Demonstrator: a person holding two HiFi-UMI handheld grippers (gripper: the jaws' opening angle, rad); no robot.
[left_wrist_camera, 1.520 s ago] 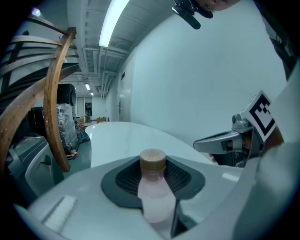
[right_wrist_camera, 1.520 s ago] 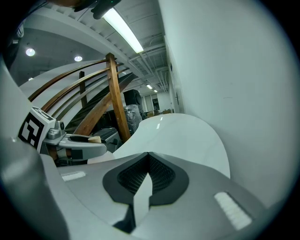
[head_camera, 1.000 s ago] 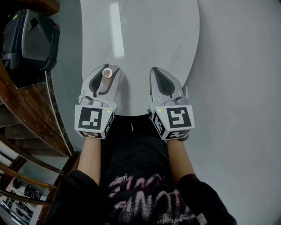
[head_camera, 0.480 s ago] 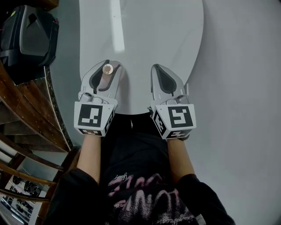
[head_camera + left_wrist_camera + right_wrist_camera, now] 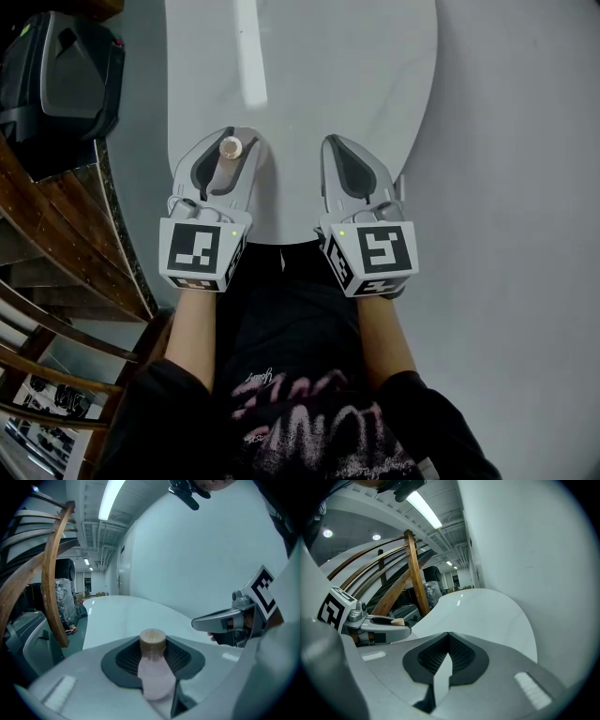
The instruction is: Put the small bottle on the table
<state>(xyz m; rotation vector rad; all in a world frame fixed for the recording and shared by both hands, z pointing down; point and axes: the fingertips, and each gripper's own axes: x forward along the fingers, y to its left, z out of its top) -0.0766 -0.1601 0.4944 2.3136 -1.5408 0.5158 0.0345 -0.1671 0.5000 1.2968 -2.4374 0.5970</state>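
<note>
**Small bottle clamped upright over the table's near edge**

The left gripper (image 5: 228, 141), smooth grey plastic with ribbed black pads, is clamped on the small translucent pale-pink bottle with a round tan cap (image 5: 153, 666), at 11 o'clock in the head view. At its 3 o'clock, the right gripper (image 5: 447, 654) has its jaws pressed together, empty. Both are over the glossy white oval table (image 5: 328, 75). Since a second ago the bottle has edged toward 12 o'clock

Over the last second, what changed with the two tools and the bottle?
The left tool edged slightly forward over the table, carrying the small bottle. Nothing was let go: it stays clamped on the bottle, and the right tool stays shut, empty, beside it.
</note>
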